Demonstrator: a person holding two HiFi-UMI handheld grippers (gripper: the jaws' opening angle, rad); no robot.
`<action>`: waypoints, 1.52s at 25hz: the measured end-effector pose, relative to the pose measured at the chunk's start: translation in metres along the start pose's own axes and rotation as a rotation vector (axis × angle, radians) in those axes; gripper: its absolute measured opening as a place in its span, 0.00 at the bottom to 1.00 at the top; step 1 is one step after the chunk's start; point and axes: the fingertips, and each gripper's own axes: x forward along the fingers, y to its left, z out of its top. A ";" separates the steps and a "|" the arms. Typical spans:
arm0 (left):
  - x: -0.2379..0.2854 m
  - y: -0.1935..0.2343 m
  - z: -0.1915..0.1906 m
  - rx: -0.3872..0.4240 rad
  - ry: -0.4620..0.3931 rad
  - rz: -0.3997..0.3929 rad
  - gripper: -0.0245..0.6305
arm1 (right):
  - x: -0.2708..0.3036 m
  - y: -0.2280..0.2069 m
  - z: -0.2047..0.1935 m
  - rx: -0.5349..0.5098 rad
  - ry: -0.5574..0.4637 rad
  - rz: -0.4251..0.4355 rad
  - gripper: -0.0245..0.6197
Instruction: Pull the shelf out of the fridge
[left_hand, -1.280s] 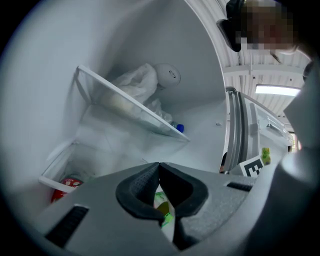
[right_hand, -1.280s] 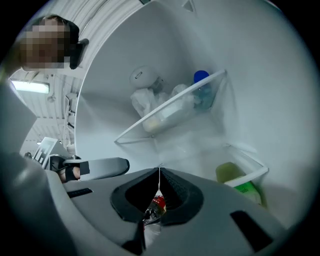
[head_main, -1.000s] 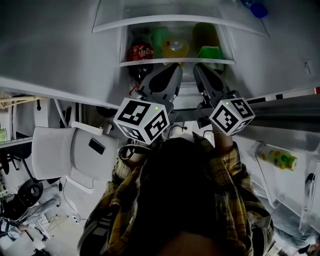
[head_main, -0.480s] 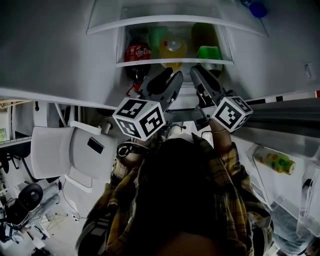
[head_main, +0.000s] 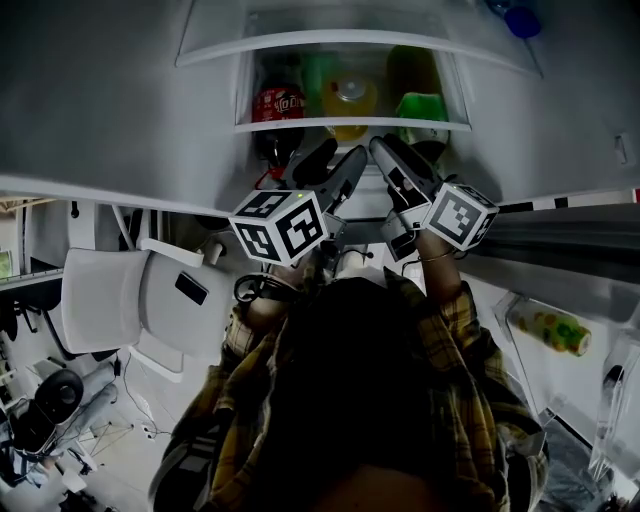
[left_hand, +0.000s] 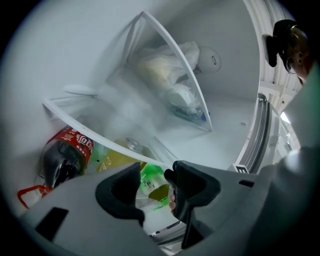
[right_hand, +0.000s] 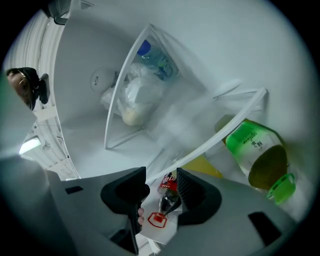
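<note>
The glass shelf with a white front edge (head_main: 350, 124) sits in the fridge with bottles standing on it. My left gripper (head_main: 338, 170) and right gripper (head_main: 392, 160) are side by side just below and in front of that edge. In the left gripper view the edge (left_hand: 110, 136) runs just past the left gripper (left_hand: 152, 175), whose jaws are opening with nothing pressed between them. The right gripper (right_hand: 161, 182) is opening too. The shelf edge (right_hand: 225, 134) slants down toward its gap, untouched by the pads.
On the shelf stand a cola bottle (head_main: 280, 103), a yellow bottle (head_main: 350, 97) and a green-capped bottle (right_hand: 257, 160). An upper shelf (head_main: 350, 40) carries bagged food (left_hand: 170, 80). The open door at right holds a bottle (head_main: 553, 325). A white chair (head_main: 130, 300) stands at left.
Both grippers' jaws have spread apart from shut. The grippers have shifted slightly upward toward the shelf, the right one more.
</note>
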 end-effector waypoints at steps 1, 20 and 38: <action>0.001 0.002 -0.001 -0.009 -0.002 0.006 0.37 | 0.001 -0.002 0.000 0.006 -0.001 -0.006 0.32; 0.032 0.054 0.037 -0.250 -0.153 0.071 0.37 | 0.035 -0.034 0.021 0.174 -0.121 -0.061 0.31; 0.050 0.078 0.054 -0.381 -0.217 0.106 0.17 | 0.060 -0.054 0.040 0.217 -0.187 -0.140 0.28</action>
